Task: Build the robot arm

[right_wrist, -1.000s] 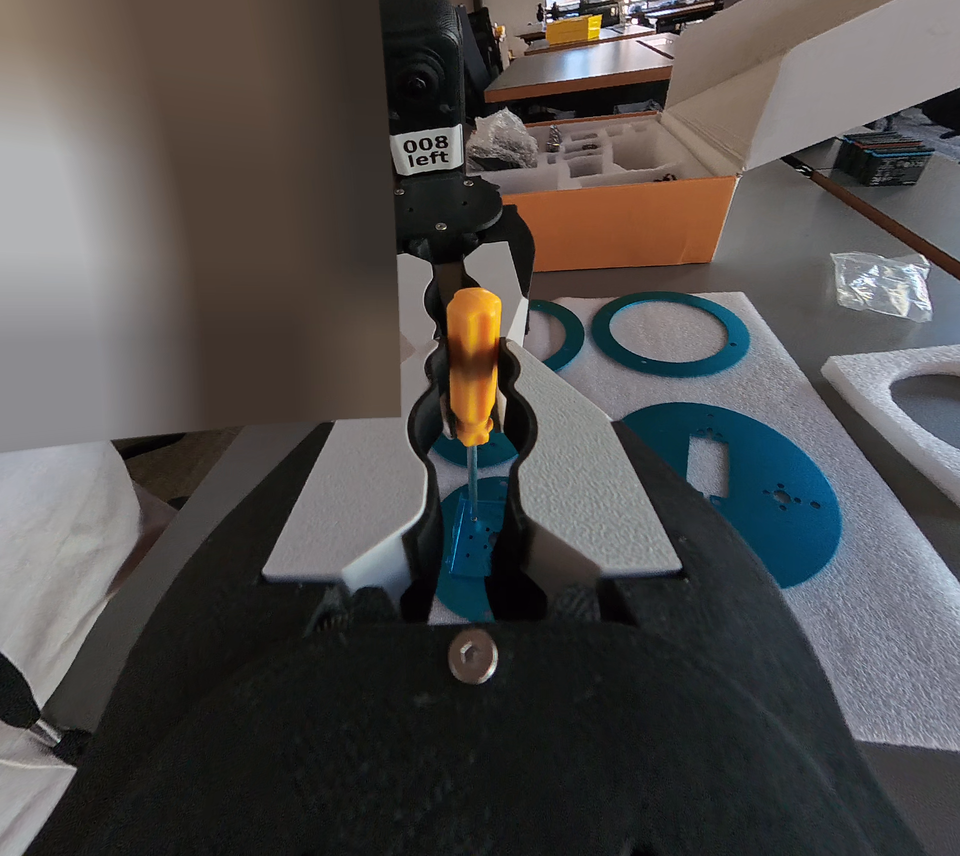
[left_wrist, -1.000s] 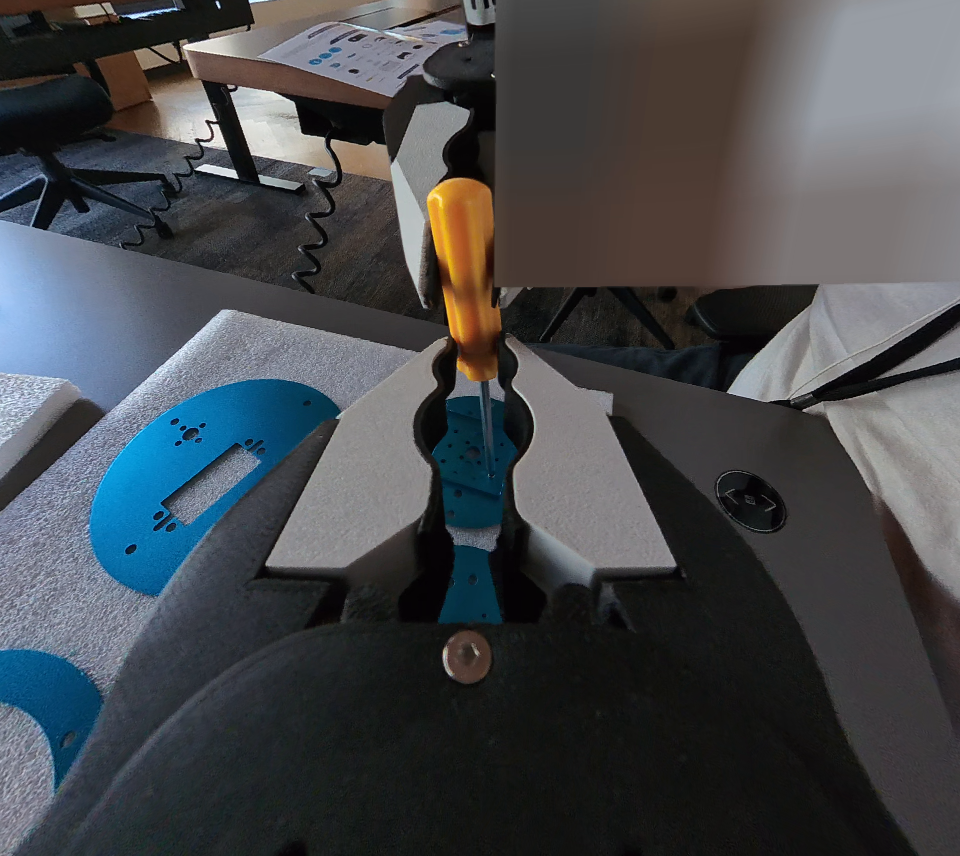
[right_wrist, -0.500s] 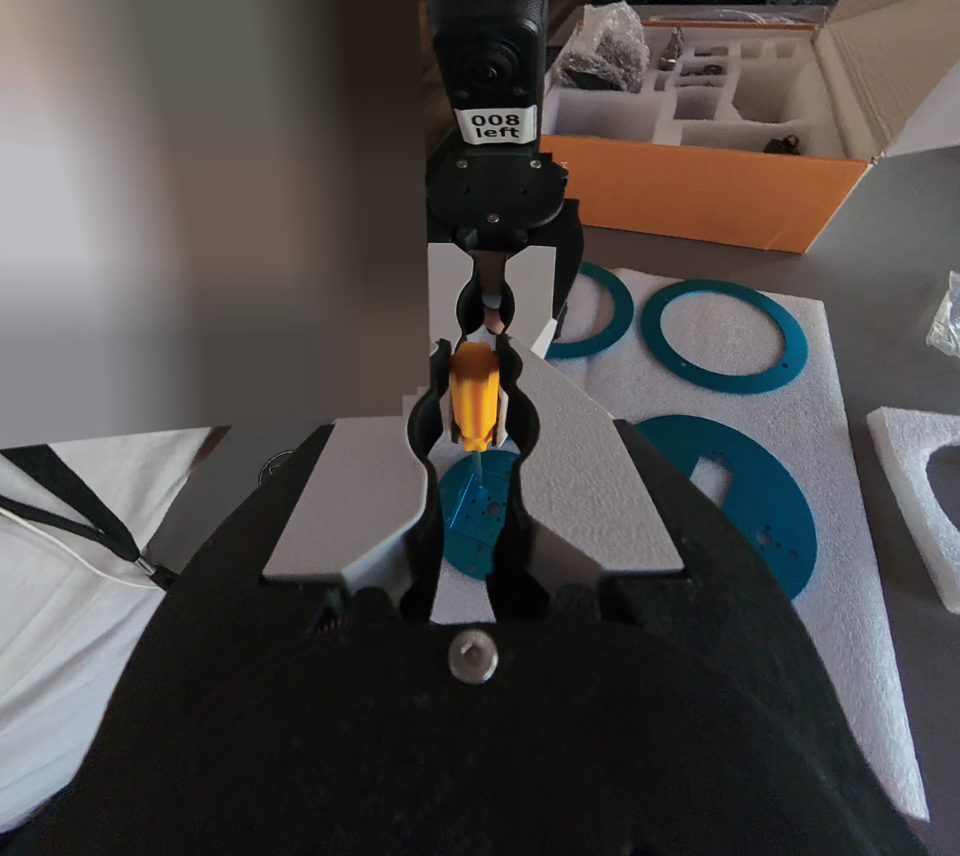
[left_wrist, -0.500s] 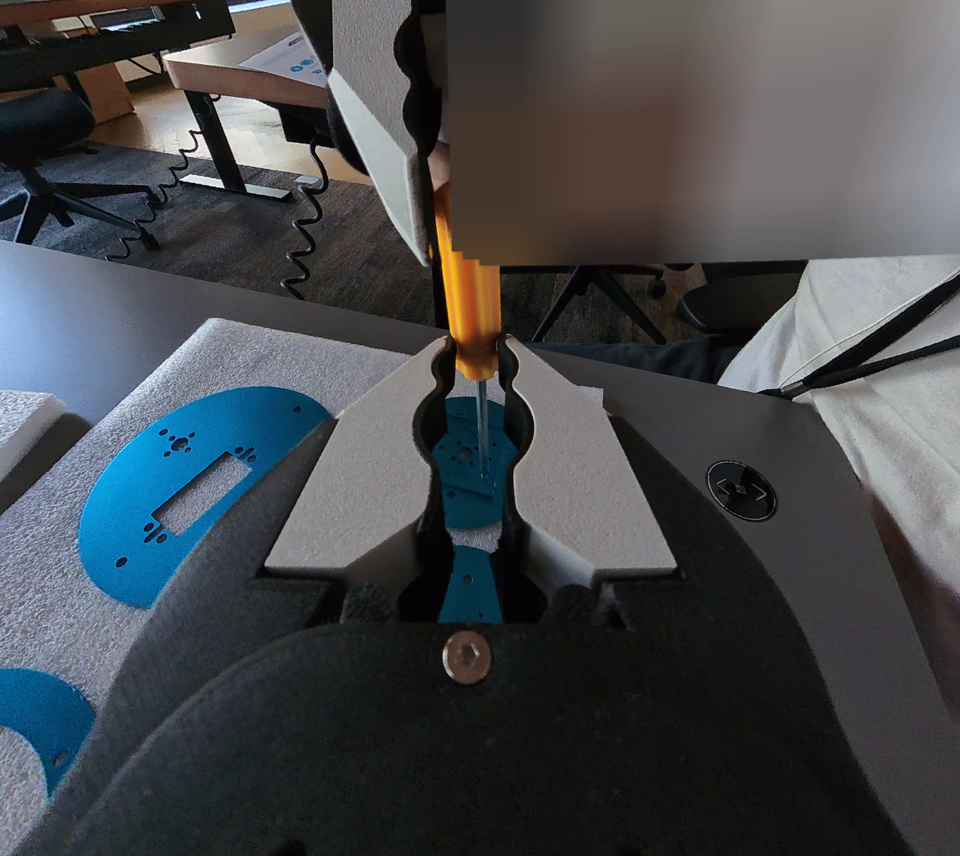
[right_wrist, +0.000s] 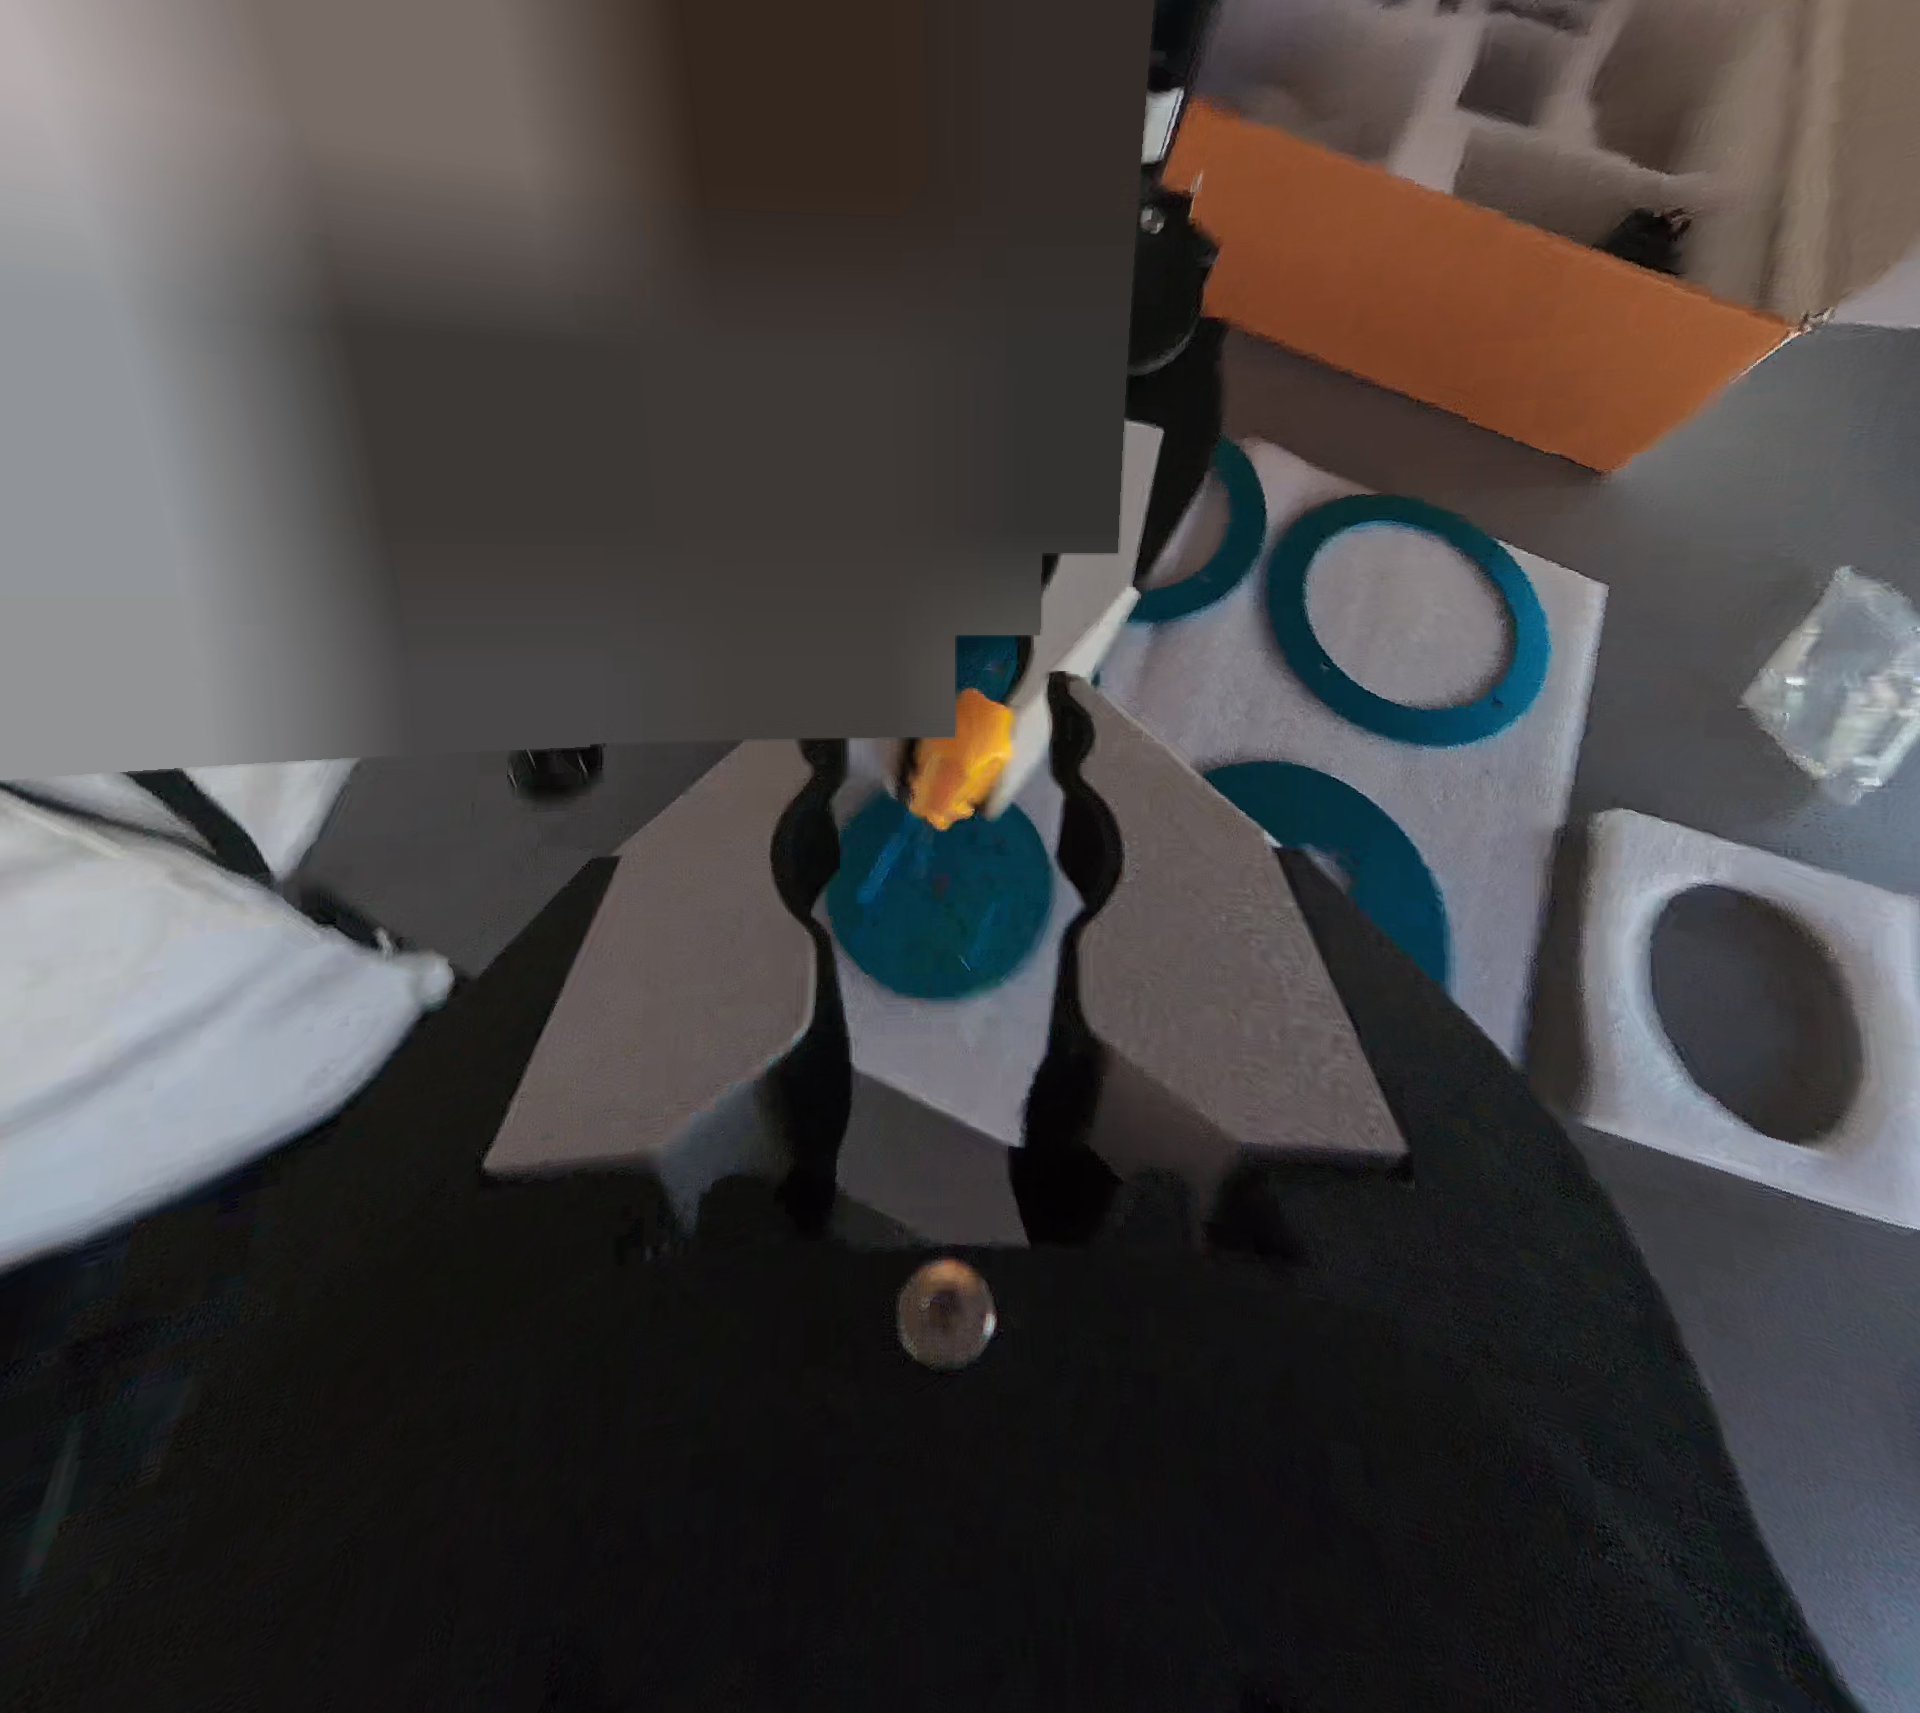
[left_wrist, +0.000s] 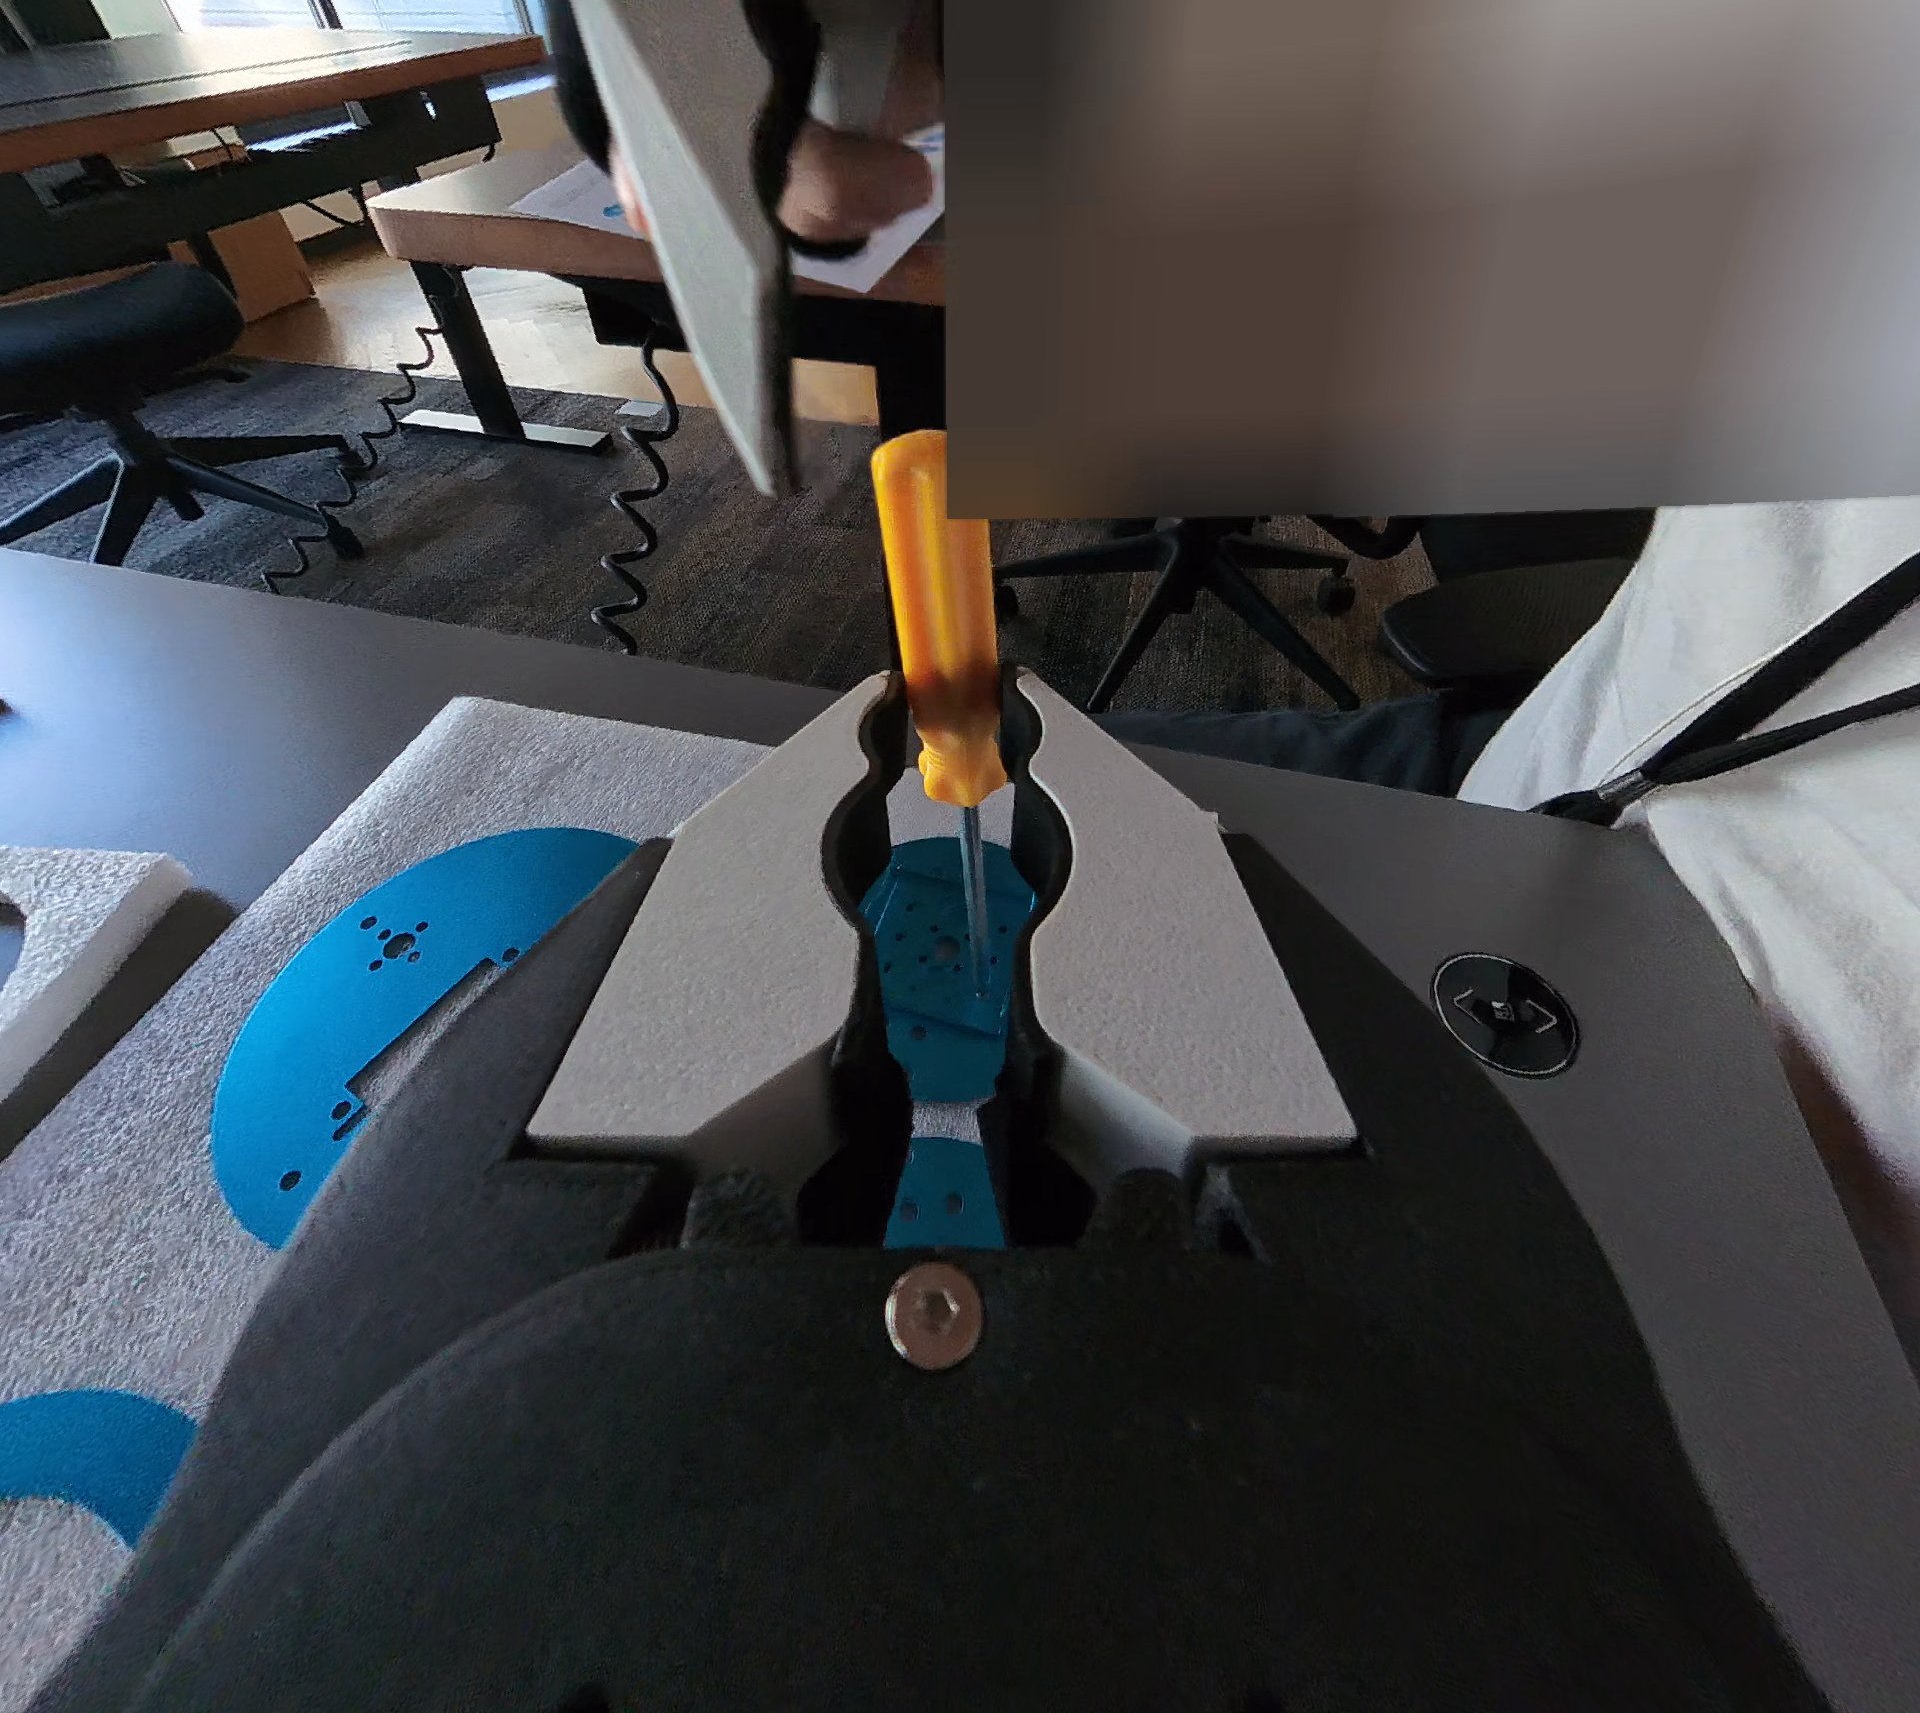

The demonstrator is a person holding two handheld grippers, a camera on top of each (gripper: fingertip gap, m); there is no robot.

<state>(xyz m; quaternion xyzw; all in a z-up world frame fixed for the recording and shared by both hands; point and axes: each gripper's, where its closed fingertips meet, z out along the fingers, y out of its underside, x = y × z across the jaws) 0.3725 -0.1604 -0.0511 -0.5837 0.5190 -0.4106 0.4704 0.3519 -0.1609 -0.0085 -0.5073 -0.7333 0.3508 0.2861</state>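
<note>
Left gripper [left_wrist: 951, 702] clamped on orange screwdriver [left_wrist: 940, 624] above blue plate [left_wrist: 940, 957]; right gripper [right_wrist: 940, 733] apart, empty.

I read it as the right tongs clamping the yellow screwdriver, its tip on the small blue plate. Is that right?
Not quite: it is the left tongs that clamp the yellow screwdriver, its tip on the small blue plate. The left wrist view shows this. In the right wrist view the right tongs stand open, gripping nothing.
</note>
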